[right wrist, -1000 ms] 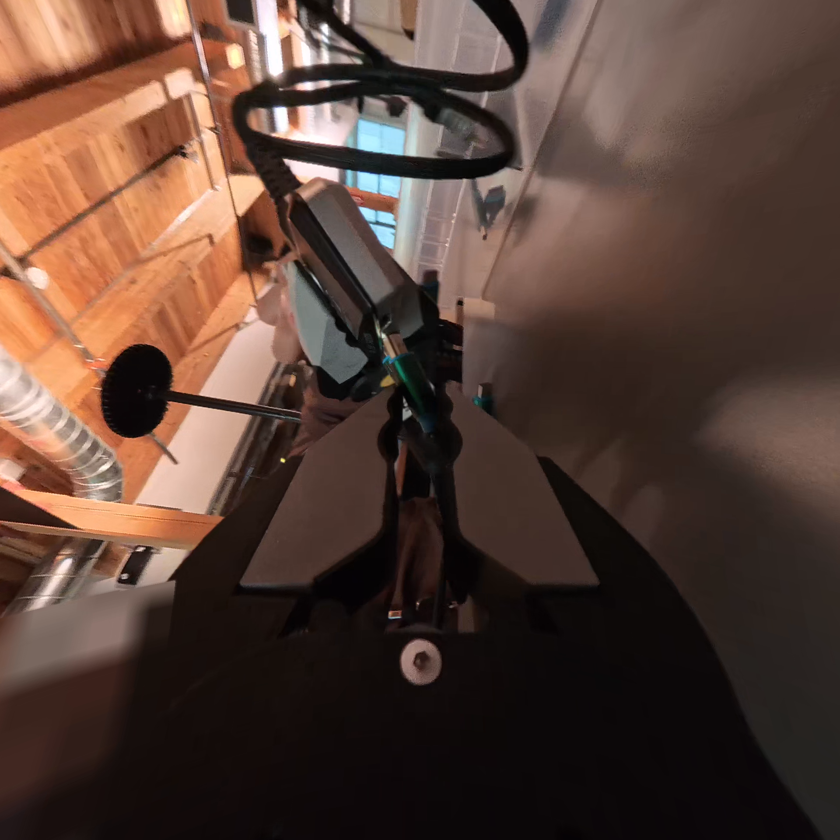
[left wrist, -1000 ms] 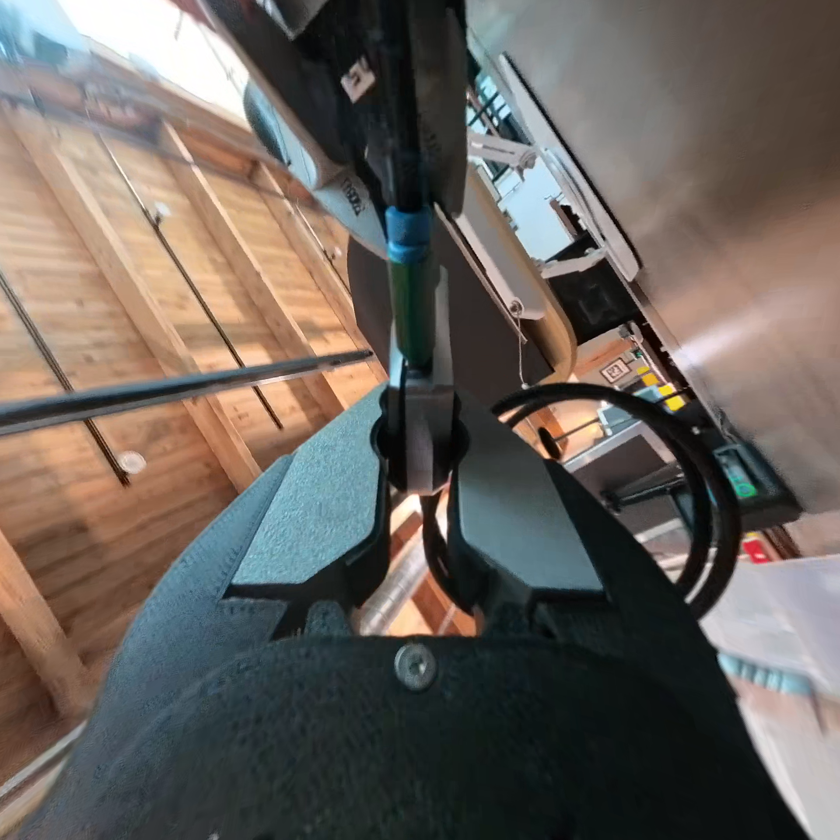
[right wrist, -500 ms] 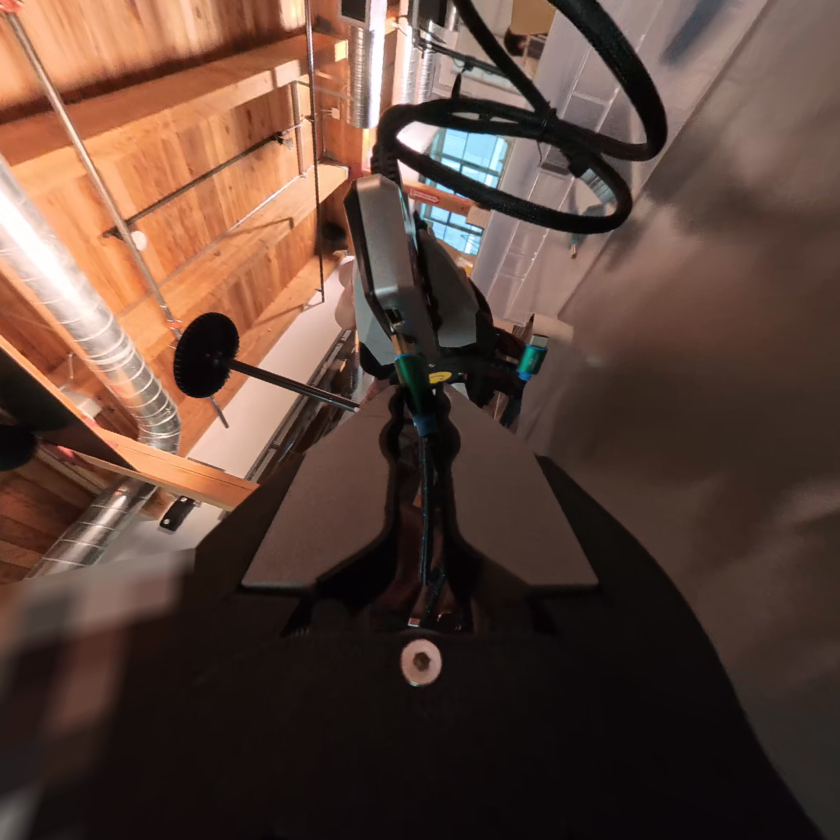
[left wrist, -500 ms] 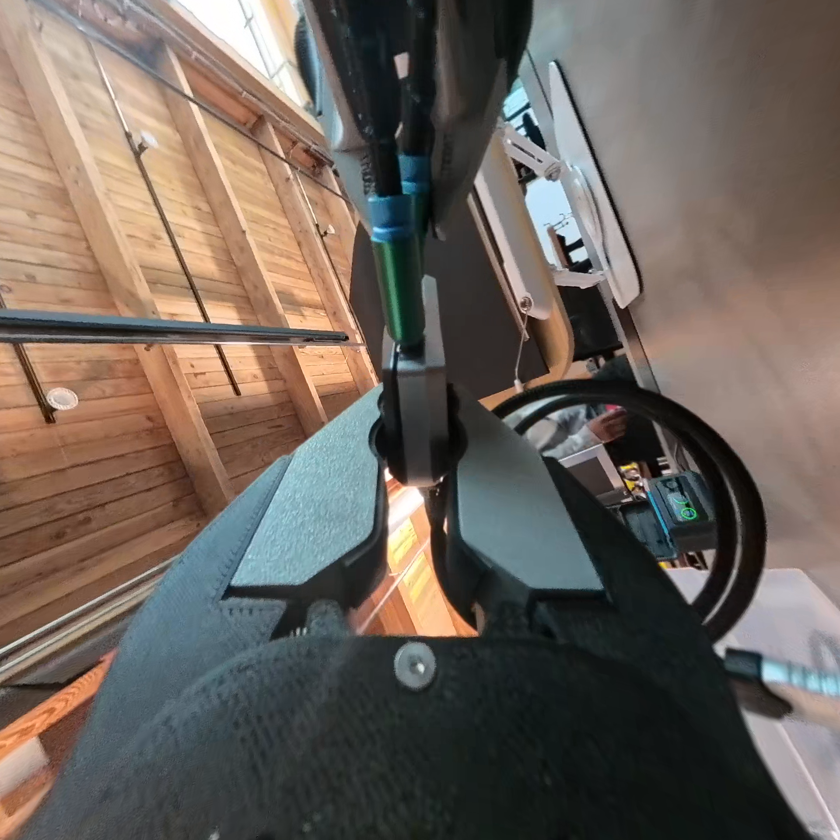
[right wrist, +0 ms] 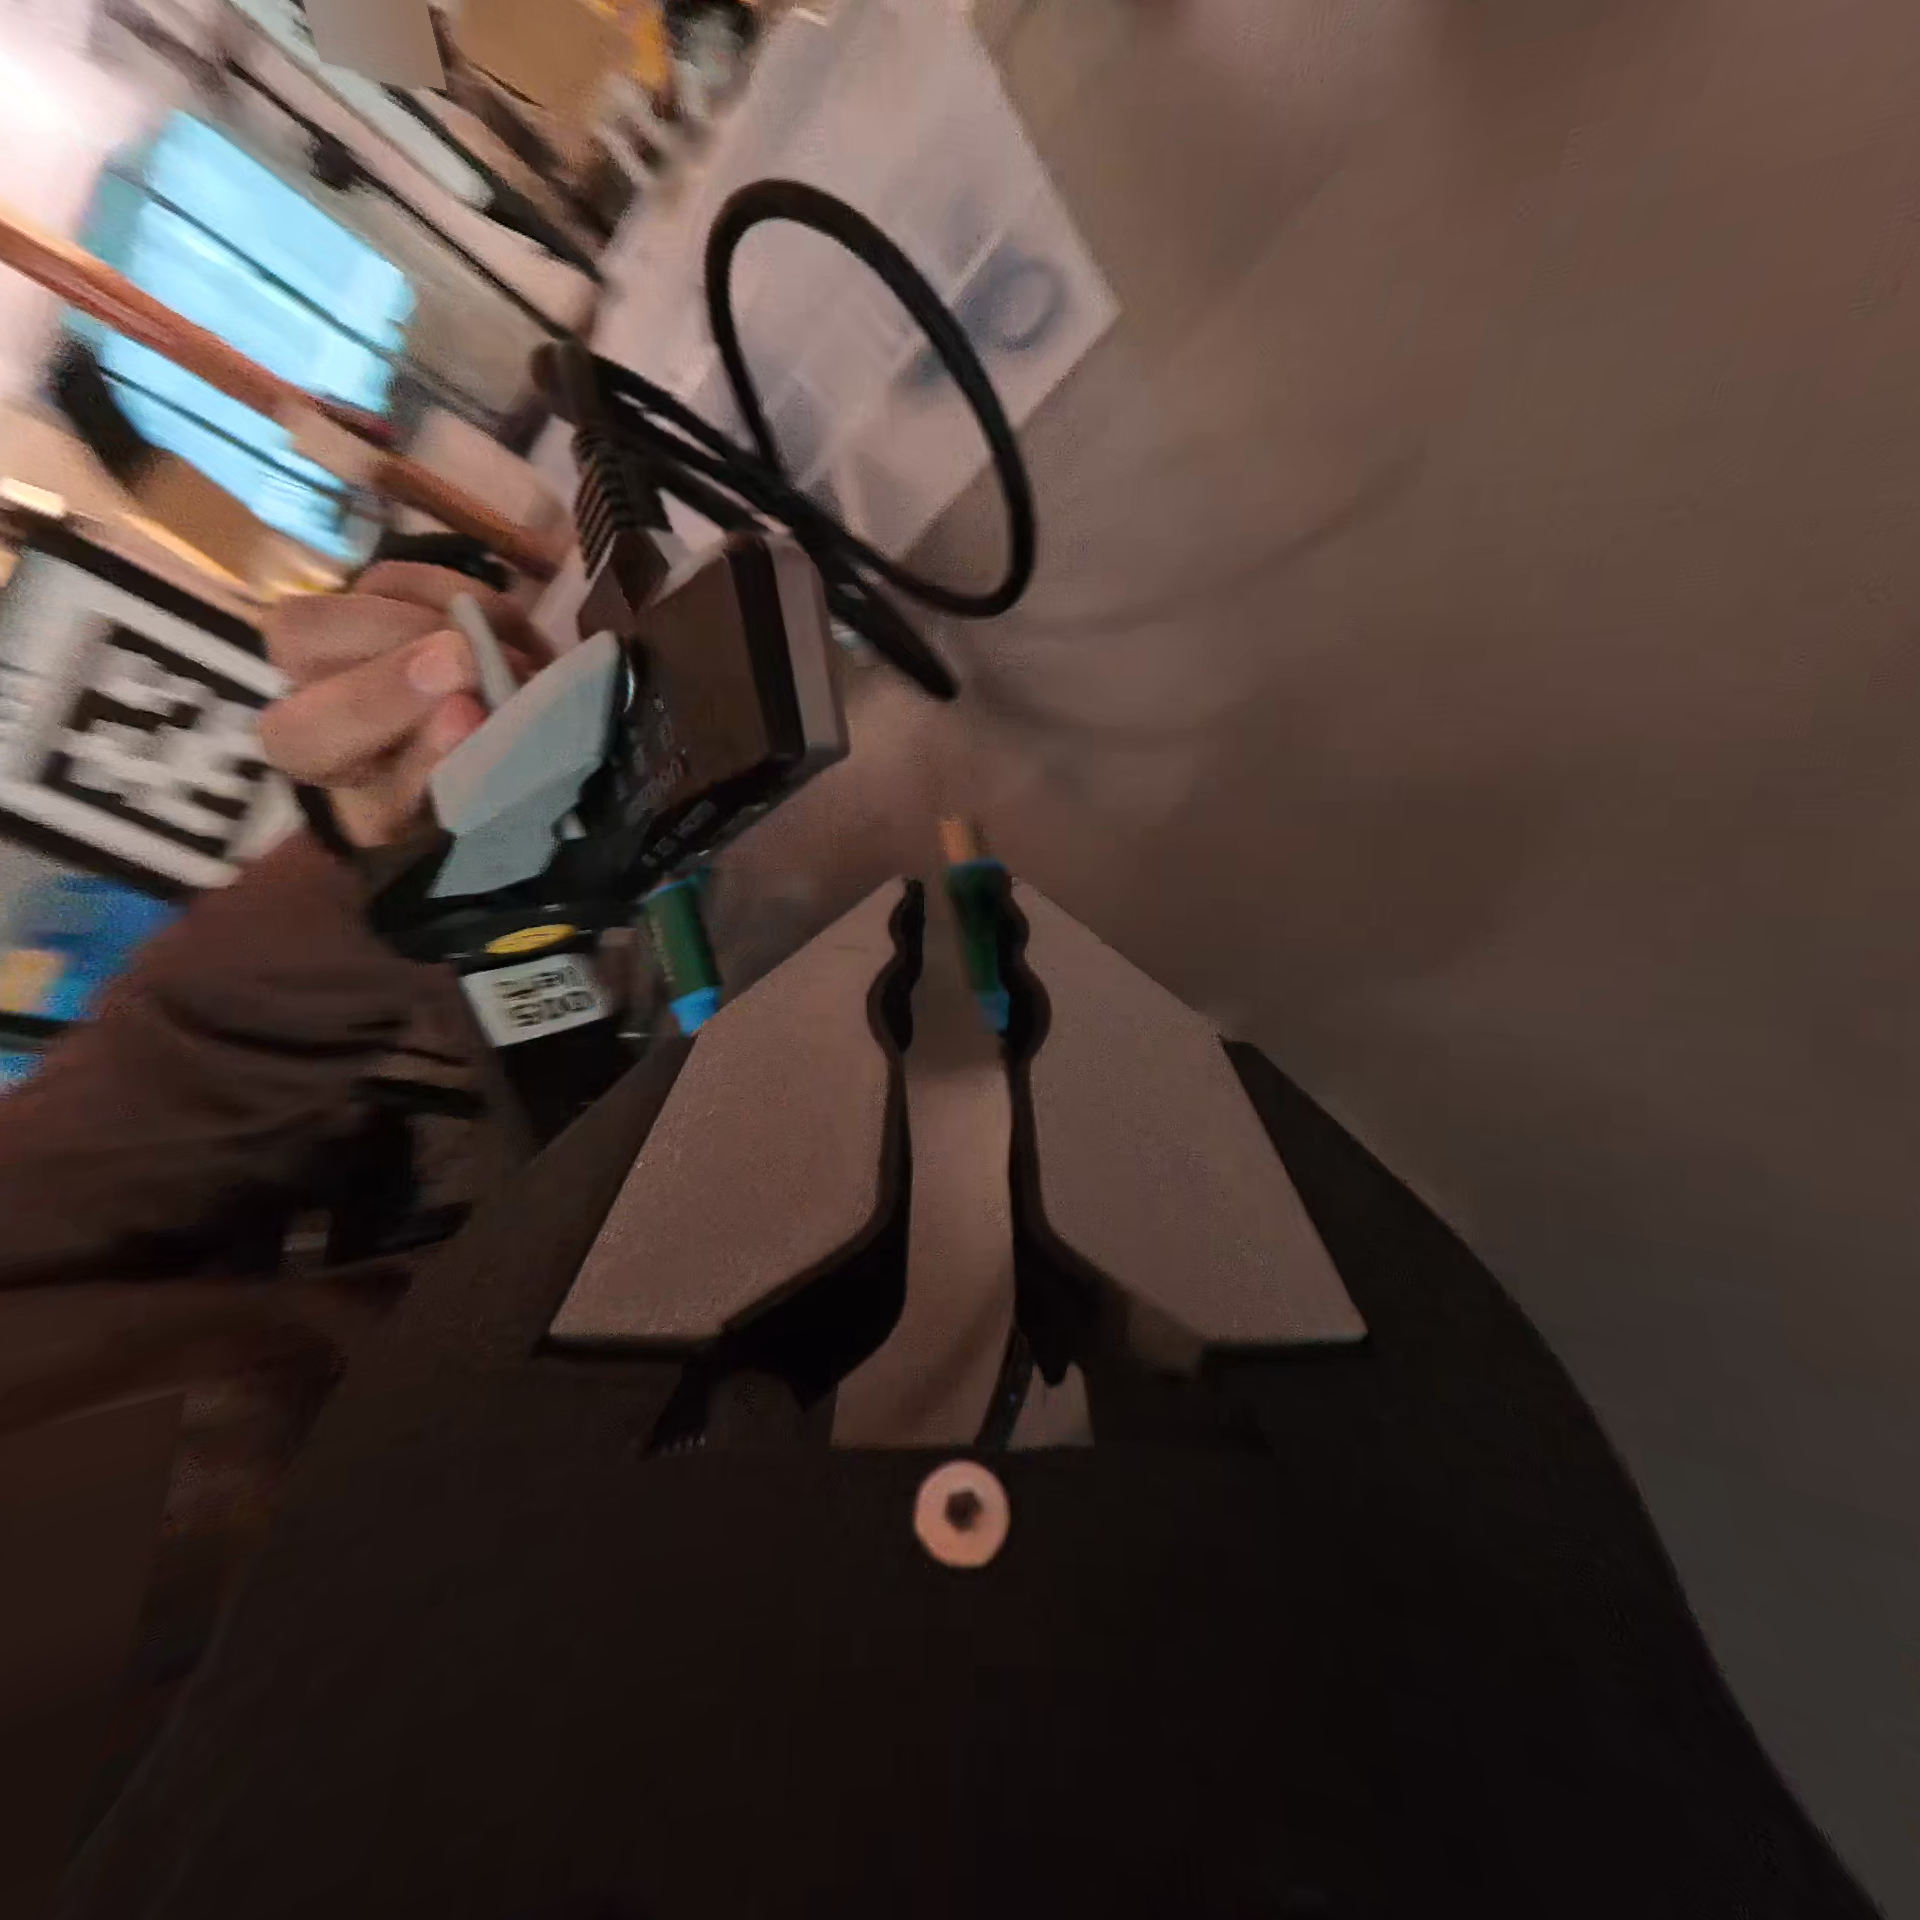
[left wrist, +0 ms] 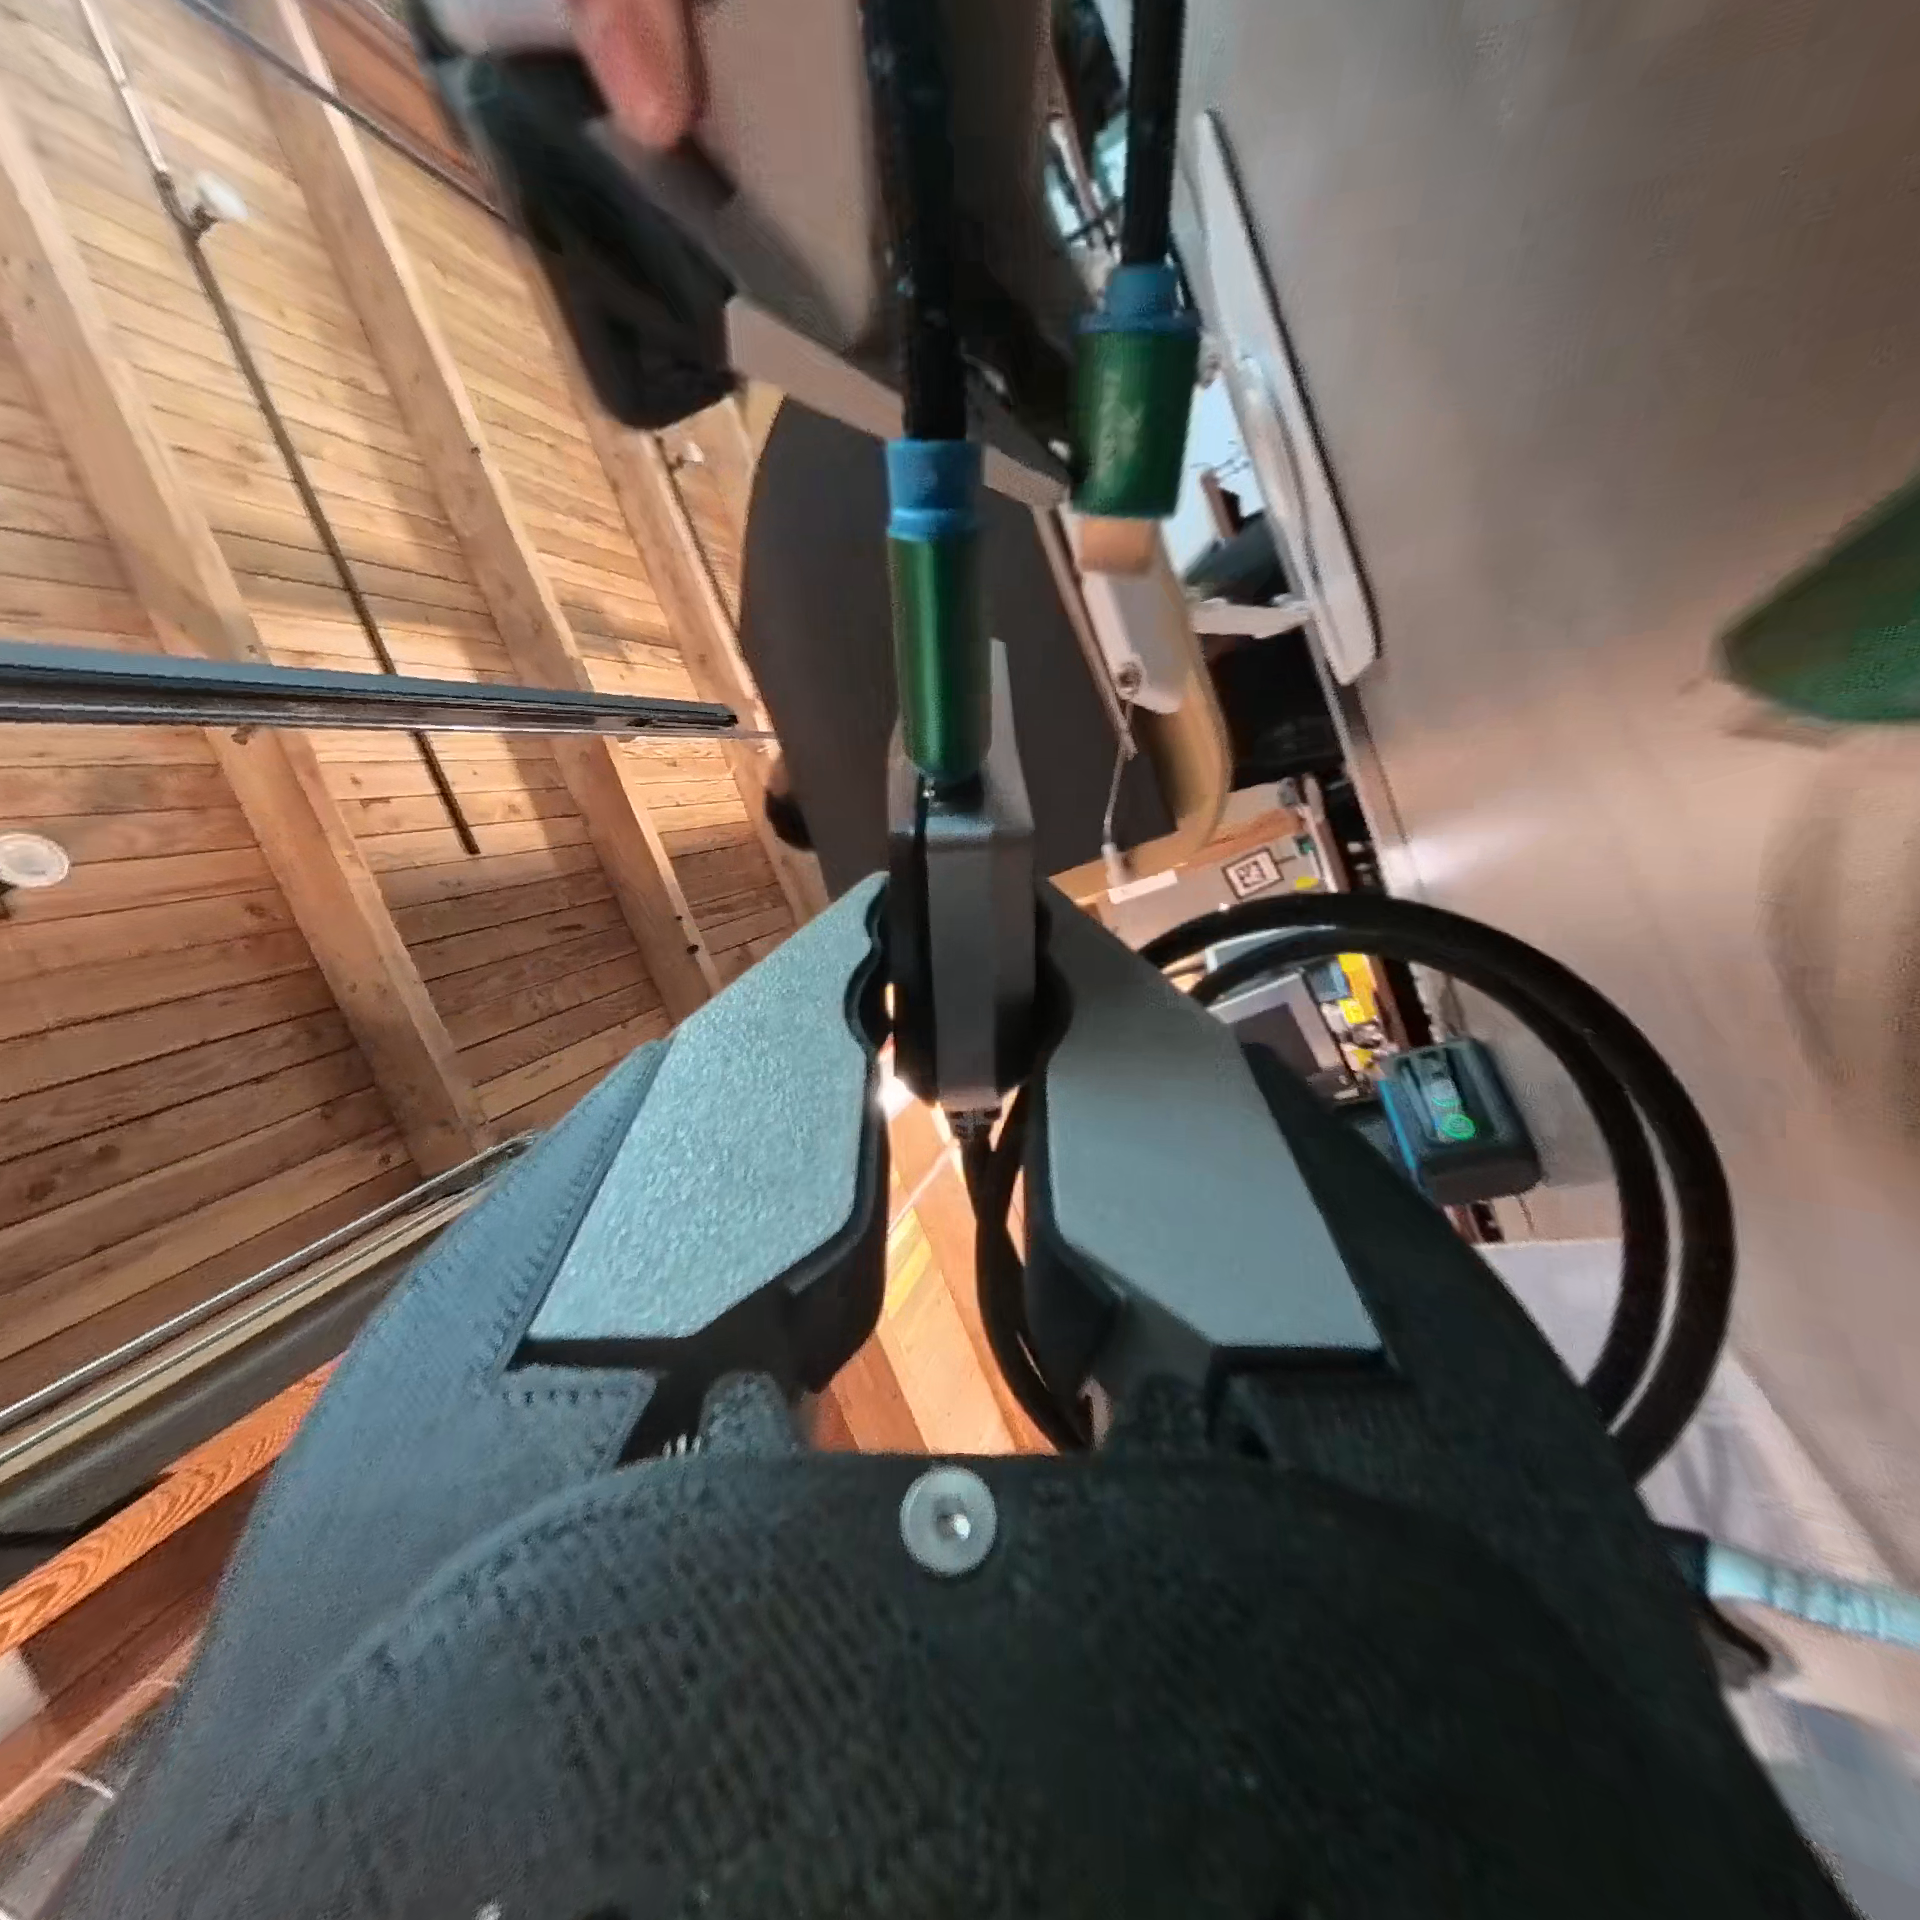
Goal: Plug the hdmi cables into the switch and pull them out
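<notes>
My left gripper (left wrist: 961, 997) clamps the small rigid switch (left wrist: 971, 935), one green plug (left wrist: 935, 634) seated at 12 o'clock; my right gripper (right wrist: 961, 935) pinches a freed plug (right wrist: 982, 940) by its hard, slick-looking shell, its cable likely springy.

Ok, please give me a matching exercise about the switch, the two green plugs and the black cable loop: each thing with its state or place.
Things:
1. switch
2. nearer green plug
3. farther green plug
4. cable loop

States:
a. gold tip bare, unplugged
b. black, coiled right of the jaws
c. clamped in the jaws of the left gripper
d. seated in the switch

Pairs: 1-c; 2-d; 3-a; 4-b
</notes>
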